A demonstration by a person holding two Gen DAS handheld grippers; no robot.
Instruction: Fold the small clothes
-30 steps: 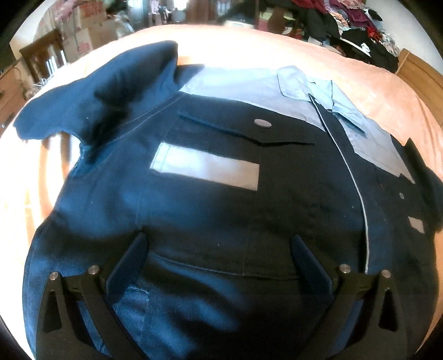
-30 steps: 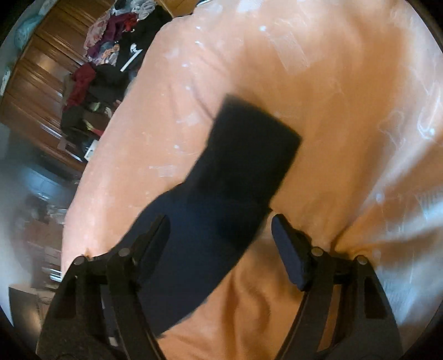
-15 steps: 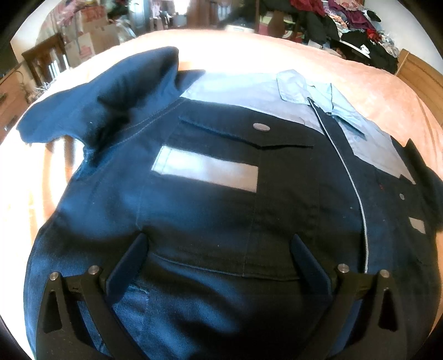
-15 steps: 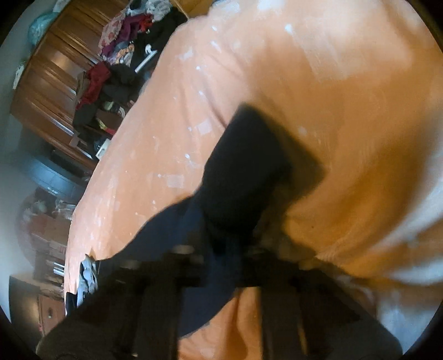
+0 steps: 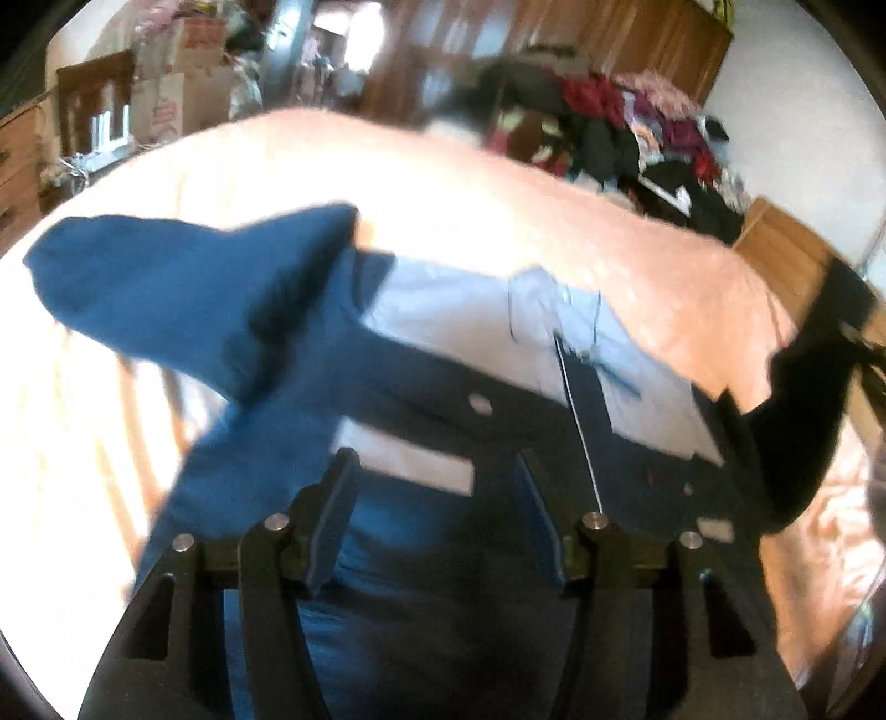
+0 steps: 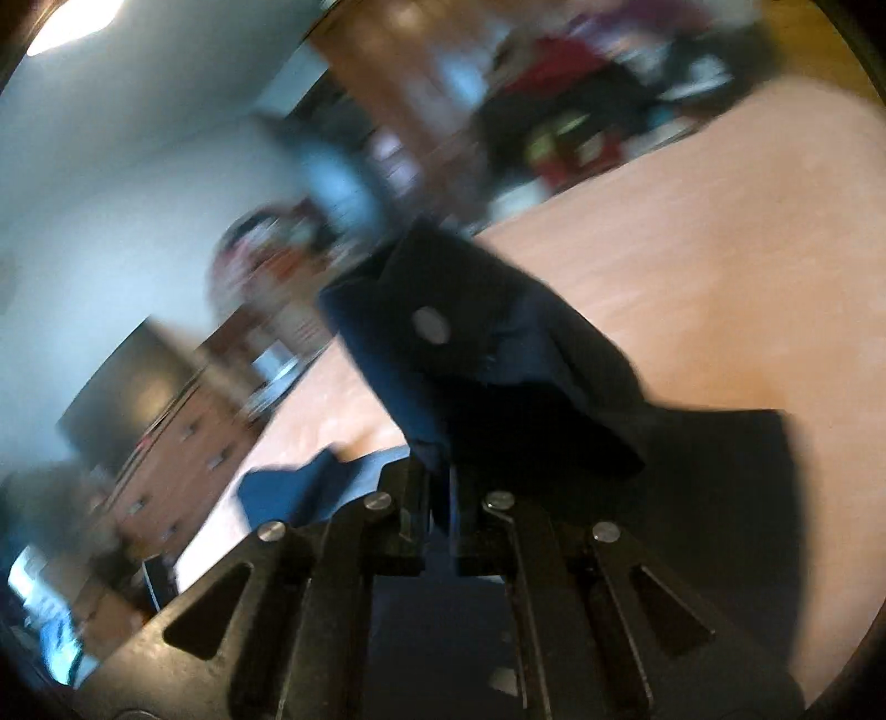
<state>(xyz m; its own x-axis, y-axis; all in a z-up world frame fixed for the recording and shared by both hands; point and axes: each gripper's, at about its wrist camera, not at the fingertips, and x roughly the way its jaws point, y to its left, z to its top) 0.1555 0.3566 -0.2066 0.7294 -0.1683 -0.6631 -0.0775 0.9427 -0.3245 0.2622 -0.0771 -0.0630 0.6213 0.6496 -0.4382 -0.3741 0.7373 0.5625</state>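
On the near part of the peach bedspread (image 5: 498, 183), the dark blue jacket (image 5: 443, 554) lies face up with its hem toward the left-hand camera. The left gripper (image 5: 437, 482) hangs just above the jacket's lower front, its two fingers spread well apart with only cloth showing between them; whether the tips touch the fabric cannot be told through the blur. Just beyond the fingertips sits a pale reflective strip (image 5: 410, 459) on the chest pocket, and above it a round snap (image 5: 479, 403) on the pocket flap. Farther up, the light blue yoke and collar (image 5: 531, 310) point toward the far edge of the bed. One sleeve (image 5: 166, 293) stretches toward the bed's left edge.

Toward the right edge, the other sleeve (image 5: 803, 410) rises off the bedspread. In the right-hand view the right gripper (image 6: 440, 493) has its fingers pressed together on the dark cuff (image 6: 443, 343), which stands above the jaws and shows a round snap (image 6: 431, 324). Below and to the left of that gripper, part of the jacket lies on the bedspread.

Beyond the bed's far edge, a heap of mixed clothes (image 5: 637, 127) lies against wooden cabinets (image 5: 554, 50), cardboard boxes (image 5: 177, 94) stand at the far left, and a chest of drawers (image 6: 183, 432) shows in the blurred right-hand view.
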